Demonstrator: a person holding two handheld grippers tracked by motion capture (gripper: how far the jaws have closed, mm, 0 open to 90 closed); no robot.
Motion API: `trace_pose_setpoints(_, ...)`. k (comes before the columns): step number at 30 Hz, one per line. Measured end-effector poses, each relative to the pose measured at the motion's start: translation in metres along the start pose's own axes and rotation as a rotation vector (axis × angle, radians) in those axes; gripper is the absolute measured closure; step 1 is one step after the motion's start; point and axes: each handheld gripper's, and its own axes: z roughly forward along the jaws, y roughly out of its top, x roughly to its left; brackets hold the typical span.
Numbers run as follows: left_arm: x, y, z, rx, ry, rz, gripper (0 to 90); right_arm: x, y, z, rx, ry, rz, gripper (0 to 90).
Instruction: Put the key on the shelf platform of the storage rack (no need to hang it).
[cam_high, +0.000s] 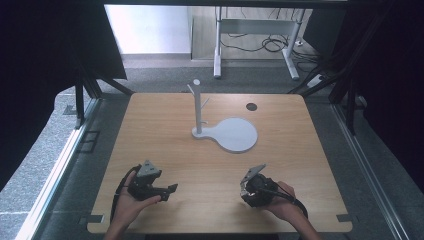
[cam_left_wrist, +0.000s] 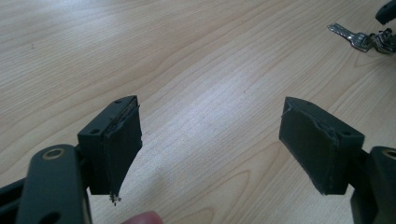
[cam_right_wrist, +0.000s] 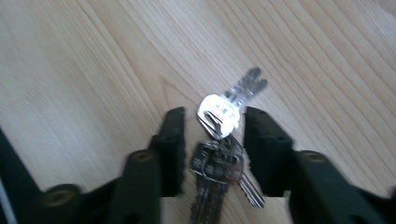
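Note:
A bunch of silver keys (cam_right_wrist: 218, 122) on a ring lies on the wooden table (cam_high: 210, 165), near its front right. My right gripper (cam_right_wrist: 215, 114) stands over the keys with a jaw on each side and a gap showing beside the left jaw, so it is open. In the high view the right gripper (cam_high: 245, 189) sits in a hand near the front edge. My left gripper (cam_high: 171, 192) rests at the front left, pointing right. Its jaws are wide open with bare wood between them (cam_left_wrist: 210, 105). The keys (cam_left_wrist: 362, 39) lie far off at the top right of the left gripper view.
A white peg stand (cam_high: 197, 107) rises from a round white base (cam_high: 237, 135) at the middle back of the table. A small dark disc (cam_high: 251, 106) lies behind it to the right. Table legs and cables stand beyond the far edge.

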Motion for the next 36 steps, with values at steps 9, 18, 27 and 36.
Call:
trace_pose_setpoints(9,-0.001,0.0,0.001,0.004,-0.001,-0.001,21.4,-0.007,-0.012,0.009,0.032,0.003,0.023,59.5)
trace_pose_setpoints(18,-0.001,0.0,0.002,0.006,0.001,-0.001,21.4,-0.006,-0.011,0.009,0.048,0.012,0.033,60.1)
trace_pose_setpoints(27,-0.001,0.0,0.002,0.007,-0.001,-0.002,21.4,-0.011,-0.004,0.011,0.038,0.021,0.083,73.0)
trace_pose_setpoints(36,-0.001,0.0,0.002,0.007,-0.001,0.001,21.4,-0.013,-0.003,0.01,0.052,0.016,0.12,86.9)
